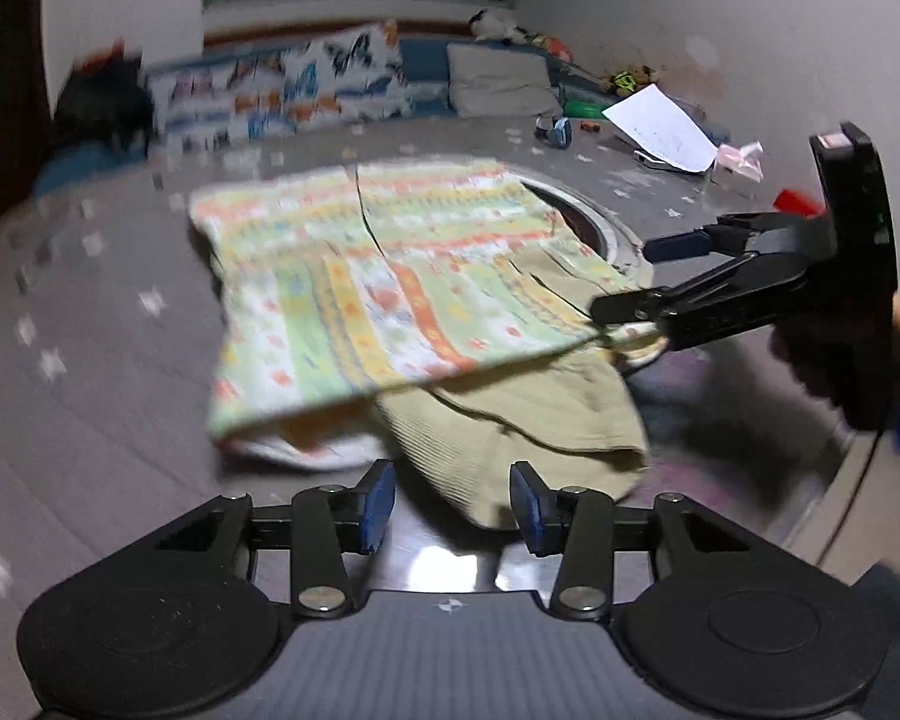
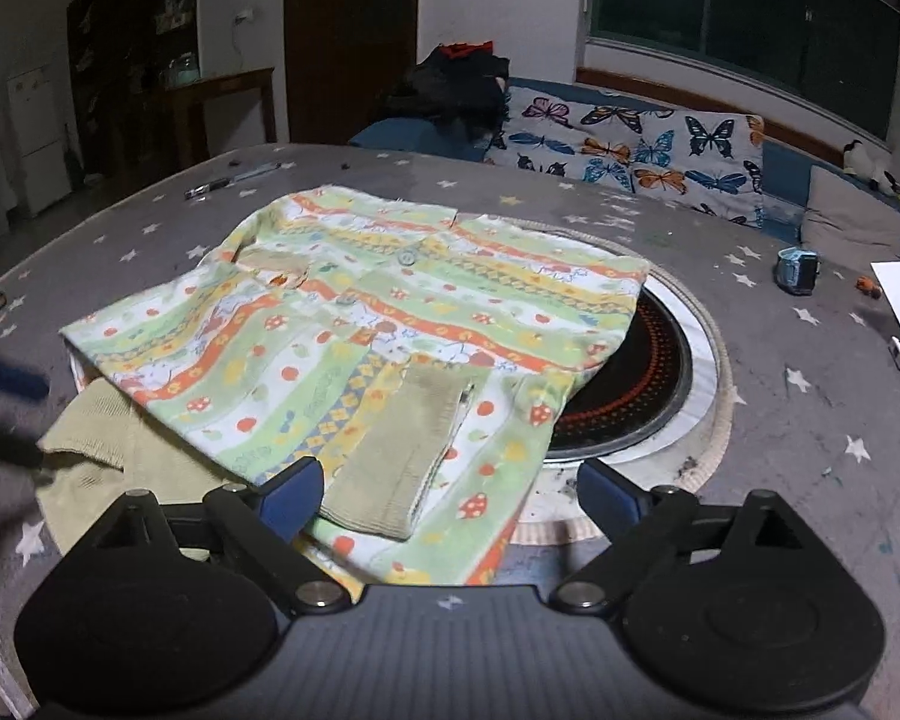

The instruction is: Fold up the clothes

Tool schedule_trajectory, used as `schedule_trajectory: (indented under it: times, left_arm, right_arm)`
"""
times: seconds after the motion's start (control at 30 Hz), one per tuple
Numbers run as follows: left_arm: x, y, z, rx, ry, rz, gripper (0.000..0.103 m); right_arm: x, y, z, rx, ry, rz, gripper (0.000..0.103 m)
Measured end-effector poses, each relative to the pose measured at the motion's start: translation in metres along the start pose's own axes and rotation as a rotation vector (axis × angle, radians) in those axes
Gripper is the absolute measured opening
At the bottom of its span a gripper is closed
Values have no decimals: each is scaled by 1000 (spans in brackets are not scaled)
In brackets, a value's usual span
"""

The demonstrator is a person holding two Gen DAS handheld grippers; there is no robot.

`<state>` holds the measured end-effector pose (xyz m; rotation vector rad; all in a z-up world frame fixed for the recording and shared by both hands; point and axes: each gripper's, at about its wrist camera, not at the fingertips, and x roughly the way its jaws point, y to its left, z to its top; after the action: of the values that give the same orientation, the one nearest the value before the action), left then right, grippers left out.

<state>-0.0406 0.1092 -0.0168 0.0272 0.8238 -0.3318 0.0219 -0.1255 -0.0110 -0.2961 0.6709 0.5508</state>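
A round table point(image 2: 810, 420) covered in a grey cloth with white stars is filling most of both views, and a dark round cooker plate point(image 2: 642, 384) is sitting sunk into its middle. Behind the table a blue couch is running along the wall under a dark window, carrying a butterfly cushion point(image 2: 630, 147), a plain grey cushion point(image 1: 501, 81) and a heap of dark clothes point(image 2: 456, 90). A sheet of white paper point(image 1: 660, 129), a small blue watch point(image 2: 798, 270) and a pen point(image 2: 234, 180) are lying on the cloth, well apart from the work. The shirt point(image 2: 354, 330), a small striped one in green, orange, yellow and white with ribbed olive cuffs, is lying front up near the middle of the table, one side covering part of the cooker plate. Its buttons are running away from the right camera, so its long axis is pointing from the near edge toward the couch, collar at the far end. A sleeve is lying folded across the front with its olive cuff point(image 2: 402, 450) toward the right gripper point(image 2: 450, 501). That gripper is hovering at the near hem with its jaws spread wide and nothing between them. The left gripper point(image 1: 450, 507) is also standing spread, just short of the other olive cuff point(image 1: 510, 426), which is hanging out past the shirt's side.
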Motion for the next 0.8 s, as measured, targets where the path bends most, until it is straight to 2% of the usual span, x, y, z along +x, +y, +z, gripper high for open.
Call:
schedule_trajectory:
  times: [0.13, 0.17, 0.23, 0.33, 0.6, 0.7, 0.8]
  left_arm:
    - [12, -3, 2, -59, 25, 1, 41]
    - [14, -4, 3, -74, 29, 0, 37]
    - [14, -2, 7, -90, 20, -14, 17]
    - [14, 1, 13, -115, 6, -34, 8]
    - [7, 15, 56, -187, -76, -107, 7]
    - [13, 21, 71, -208, -76, -120, 7]
    - [20, 28, 81, -241, -64, -143, 7]
  right_arm:
    - [-1, -1, -2, -14, -21, -33, 99]
    - [-1, 0, -3, -20, -23, -31, 99]
    - [-2, 2, -5, -33, -25, -23, 99]
    - [-11, 2, -4, -62, -42, -7, 99]
    - [-33, 32, -5, -347, -36, 103, 88]
    - [-30, 49, -11, -441, -32, 135, 78]
    - [-23, 60, -12, -478, -50, 139, 69]
